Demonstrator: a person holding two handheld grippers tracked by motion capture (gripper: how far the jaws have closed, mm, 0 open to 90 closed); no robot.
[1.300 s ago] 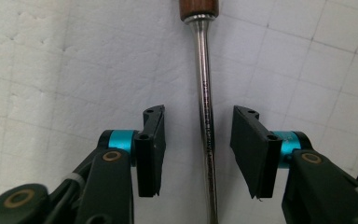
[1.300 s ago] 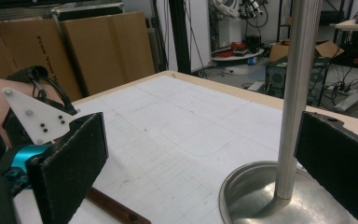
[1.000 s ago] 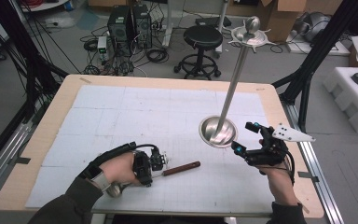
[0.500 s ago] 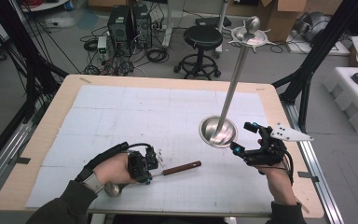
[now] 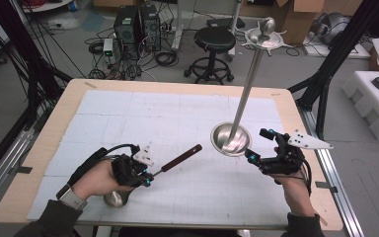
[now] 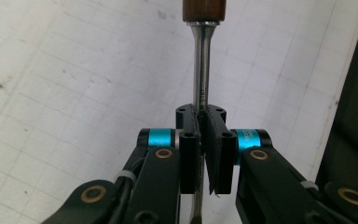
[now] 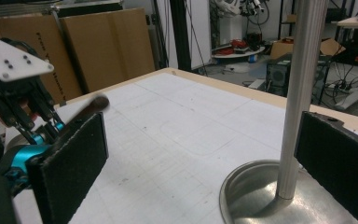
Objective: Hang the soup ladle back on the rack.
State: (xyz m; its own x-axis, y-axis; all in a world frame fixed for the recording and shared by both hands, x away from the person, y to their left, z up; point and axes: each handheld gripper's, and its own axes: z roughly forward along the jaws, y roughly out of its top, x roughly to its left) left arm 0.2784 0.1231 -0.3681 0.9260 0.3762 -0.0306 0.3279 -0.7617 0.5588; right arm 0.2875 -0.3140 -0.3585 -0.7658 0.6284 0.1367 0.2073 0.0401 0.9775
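Ladle with a dark brown wooden handle and a steel shank and bowl (image 5: 175,160): in the high view it now sits clear of the white gridded table (image 5: 177,113), handle tip raised and aimed toward the steel stand, whereas a second ago it lay flat on the surface. Its steel bowl peeks out beneath the person's left hand (image 5: 96,180), and the left gripper (image 5: 145,174) has risen with it, jaws having just been closing on the shank. The right gripper (image 5: 260,148) hovers unmoved beside the round steel base of the tall pole stand (image 5: 231,139), whose hooked top dish rises above the far edge

From the left gripper view, the jaws stand narrow, pads clamped on the ladle's thin steel shank (image 6: 200,74) just below the wooden handle

From the right gripper view, the jaws stand wide, the stand's pole (image 7: 298,93) between the two pads without touching either, and the ladle handle tip (image 7: 93,105) shows beyond them

My reading: the pickup is done, and hanging the ladle on the stand likely comes next
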